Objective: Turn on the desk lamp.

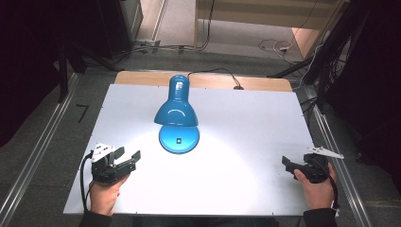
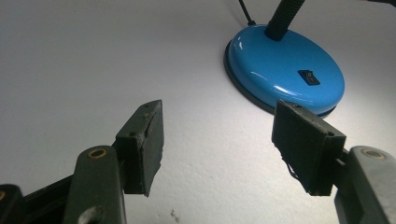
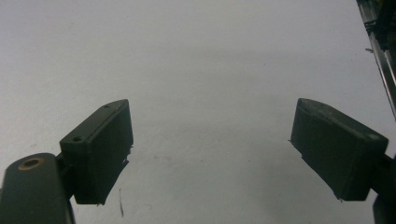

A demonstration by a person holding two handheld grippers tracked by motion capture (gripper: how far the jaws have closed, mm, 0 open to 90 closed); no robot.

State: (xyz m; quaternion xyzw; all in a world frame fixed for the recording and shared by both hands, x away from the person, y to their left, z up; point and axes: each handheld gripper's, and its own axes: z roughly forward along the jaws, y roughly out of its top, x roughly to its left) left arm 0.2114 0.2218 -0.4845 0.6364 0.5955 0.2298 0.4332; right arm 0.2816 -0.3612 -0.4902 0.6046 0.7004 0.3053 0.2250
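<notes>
Jaws on my left gripper (image 1: pixel 128 155) stand apart, empty, near the blue desk lamp (image 1: pixel 178 118); my right gripper (image 1: pixel 289 166) also gapes empty.

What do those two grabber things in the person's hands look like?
Each hand holds a black tool. The left gripper and the right gripper each have two flat, blocky black jaws on dark metal arms with brass-coloured rivets. A pale three-cornered plate sits on top of each, and a black cable trails off. The sleeves are dark.
</notes>
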